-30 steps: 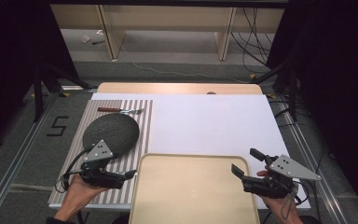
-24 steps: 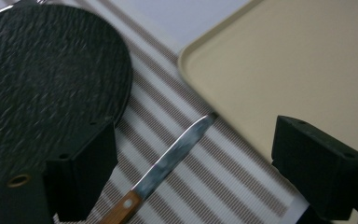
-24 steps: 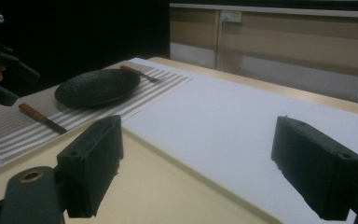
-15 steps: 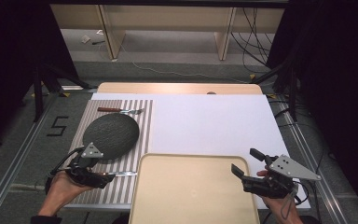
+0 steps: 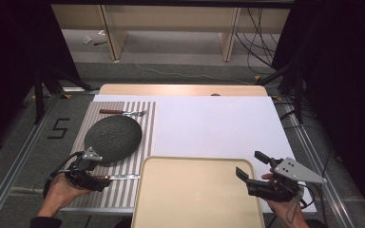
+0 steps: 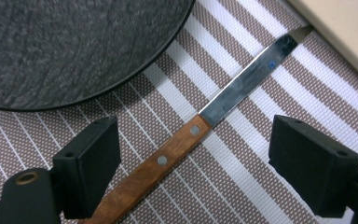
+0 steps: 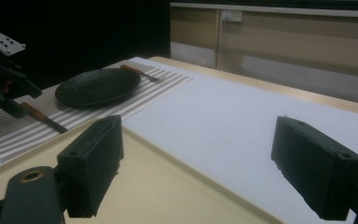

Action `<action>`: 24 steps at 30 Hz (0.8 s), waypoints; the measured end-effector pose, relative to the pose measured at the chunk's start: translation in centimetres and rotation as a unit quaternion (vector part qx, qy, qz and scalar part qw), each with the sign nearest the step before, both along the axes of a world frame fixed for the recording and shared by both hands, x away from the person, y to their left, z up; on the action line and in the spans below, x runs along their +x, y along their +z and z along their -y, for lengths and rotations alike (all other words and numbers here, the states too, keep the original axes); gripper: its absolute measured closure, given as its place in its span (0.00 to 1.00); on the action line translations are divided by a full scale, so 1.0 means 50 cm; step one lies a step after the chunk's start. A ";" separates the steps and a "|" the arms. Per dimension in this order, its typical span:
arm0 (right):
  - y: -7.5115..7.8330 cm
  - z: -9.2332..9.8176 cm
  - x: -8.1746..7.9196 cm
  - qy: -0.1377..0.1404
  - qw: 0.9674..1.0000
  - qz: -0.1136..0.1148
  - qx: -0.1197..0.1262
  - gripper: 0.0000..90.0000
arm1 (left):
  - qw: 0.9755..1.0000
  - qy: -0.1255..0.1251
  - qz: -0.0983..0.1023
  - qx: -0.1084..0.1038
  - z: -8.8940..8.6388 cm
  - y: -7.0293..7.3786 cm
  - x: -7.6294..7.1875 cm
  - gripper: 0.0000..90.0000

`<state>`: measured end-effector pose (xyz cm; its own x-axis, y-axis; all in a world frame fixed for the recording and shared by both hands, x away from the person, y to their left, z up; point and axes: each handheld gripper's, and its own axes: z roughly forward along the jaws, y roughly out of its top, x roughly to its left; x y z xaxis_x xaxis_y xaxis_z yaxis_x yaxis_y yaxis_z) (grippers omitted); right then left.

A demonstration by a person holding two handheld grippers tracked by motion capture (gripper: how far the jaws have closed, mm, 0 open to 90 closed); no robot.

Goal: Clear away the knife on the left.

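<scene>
Two grippers are at work, and ours on the left [image 5: 91, 179] hangs just over the knife [image 6: 200, 140], jaws spread wide on either side of its wooden handle and gripping nothing. The knife lies flat on the striped mat [image 5: 140, 137], just on the near side of the dark plate [image 5: 112, 138], its blade tip pointing at the tray [image 5: 197, 194] and stopping just short of that rim. To take it well, we judge we should lower straight down until both pads flank the handle near its two rivets, square the jaws across the handle's width, and close firmly, since a thin flat handle can slip or pivot if caught at one edge. Our right gripper [image 5: 254, 173] waits open and empty over the tray's right side, well away from the plate. A fork [image 5: 123, 113] lies beyond the plate. One black "5" [image 5: 58, 128] is marked on the floor left of the mat; the blade carries a small blue dot, no readable brand.
</scene>
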<state>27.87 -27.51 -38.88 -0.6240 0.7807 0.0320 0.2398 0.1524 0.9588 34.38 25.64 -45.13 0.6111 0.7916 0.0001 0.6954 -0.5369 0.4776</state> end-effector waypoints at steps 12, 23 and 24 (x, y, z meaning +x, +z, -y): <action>-0.001 -0.001 0.001 0.001 1.000 0.000 -0.001 0.20 | 0.999 -0.014 -0.040 0.030 -0.008 -0.022 0.023 0.23; -0.001 -0.001 0.001 0.002 1.000 0.000 -0.002 0.20 | 0.997 -0.021 -0.058 0.044 -0.004 -0.034 0.035 0.36; -0.001 -0.001 0.001 0.002 1.000 -0.001 -0.001 0.20 | 0.997 -0.022 -0.060 0.044 -0.005 -0.034 0.036 0.37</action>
